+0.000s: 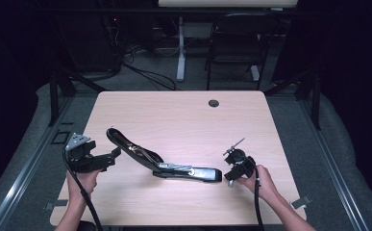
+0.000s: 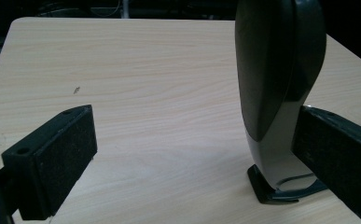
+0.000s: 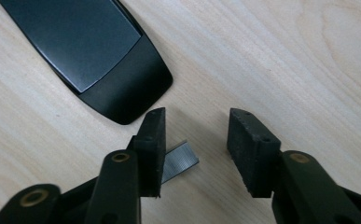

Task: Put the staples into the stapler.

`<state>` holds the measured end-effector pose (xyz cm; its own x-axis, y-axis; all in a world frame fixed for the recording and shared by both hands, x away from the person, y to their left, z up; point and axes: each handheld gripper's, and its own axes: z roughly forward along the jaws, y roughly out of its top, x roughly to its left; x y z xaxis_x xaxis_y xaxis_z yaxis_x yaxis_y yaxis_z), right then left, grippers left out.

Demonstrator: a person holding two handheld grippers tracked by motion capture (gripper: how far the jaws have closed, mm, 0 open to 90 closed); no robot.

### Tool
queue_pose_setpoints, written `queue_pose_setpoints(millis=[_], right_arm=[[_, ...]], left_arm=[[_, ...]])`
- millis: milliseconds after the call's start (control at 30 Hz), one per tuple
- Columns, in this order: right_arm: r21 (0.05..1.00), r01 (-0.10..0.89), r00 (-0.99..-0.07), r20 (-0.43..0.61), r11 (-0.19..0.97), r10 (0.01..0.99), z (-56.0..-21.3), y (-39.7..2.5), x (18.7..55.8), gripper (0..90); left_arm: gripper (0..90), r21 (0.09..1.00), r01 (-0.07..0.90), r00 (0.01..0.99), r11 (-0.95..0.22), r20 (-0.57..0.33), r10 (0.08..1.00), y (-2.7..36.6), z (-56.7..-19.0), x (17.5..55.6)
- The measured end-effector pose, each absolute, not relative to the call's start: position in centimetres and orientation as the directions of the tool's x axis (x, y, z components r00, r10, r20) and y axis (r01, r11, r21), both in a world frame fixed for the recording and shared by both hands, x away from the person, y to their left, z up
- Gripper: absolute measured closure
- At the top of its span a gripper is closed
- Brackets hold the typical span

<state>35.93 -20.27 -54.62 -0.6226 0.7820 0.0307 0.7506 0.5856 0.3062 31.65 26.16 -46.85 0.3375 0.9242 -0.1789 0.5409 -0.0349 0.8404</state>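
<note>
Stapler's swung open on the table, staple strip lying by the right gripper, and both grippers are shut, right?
Not quite: both grippers are open. In the right gripper view the right gripper has its jaws apart above the staple strip, beside the open stapler. In the left gripper view the left gripper is spread wide too. The rest holds.

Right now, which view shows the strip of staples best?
The right gripper view: the staple strip lies on the table between the open right gripper, beside the stapler base. In the high view that gripper covers the spot. The left gripper view faces the stapler's raised arm.
</note>
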Motion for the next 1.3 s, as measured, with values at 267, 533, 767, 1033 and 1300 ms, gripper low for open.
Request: queue_pose_setpoints(millis=[267, 533, 767, 1033, 1300], right_arm=[[0.283, 0.747, -0.631, 0.013, 0.602, 0.776, -54.3, -20.3, 35.7, 53.9], [0.249, 0.764, -0.618, 0.017, 0.596, 0.786, -54.1, -20.7, 35.4, 48.7], [0.228, 0.773, -0.608, -0.004, 0.592, 0.794, -54.2, -21.2, 35.4, 51.7], [0.218, 0.786, -0.593, 0.002, 0.578, 0.805, -54.2, -21.4, 35.5, 54.7], [0.171, 0.817, -0.561, 0.012, 0.551, 0.828, -53.8, -21.7, 35.3, 52.0]], left_arm=[[0.4, 0.838, 0.545, 0.336, -0.036, -0.179, 0.925, 26.3, -46.9, 31.7], [0.4, 0.836, 0.548, 0.339, -0.040, -0.178, 0.924, 26.3, -47.0, 31.8], [0.4, 0.835, 0.549, 0.338, -0.043, -0.175, 0.925, 26.3, -47.0, 31.8], [0.4, 0.834, 0.549, 0.339, -0.045, -0.174, 0.925, 26.3, -47.0, 31.8], [0.4, 0.834, 0.549, 0.339, -0.047, -0.171, 0.925, 26.3, -47.0, 31.8]])
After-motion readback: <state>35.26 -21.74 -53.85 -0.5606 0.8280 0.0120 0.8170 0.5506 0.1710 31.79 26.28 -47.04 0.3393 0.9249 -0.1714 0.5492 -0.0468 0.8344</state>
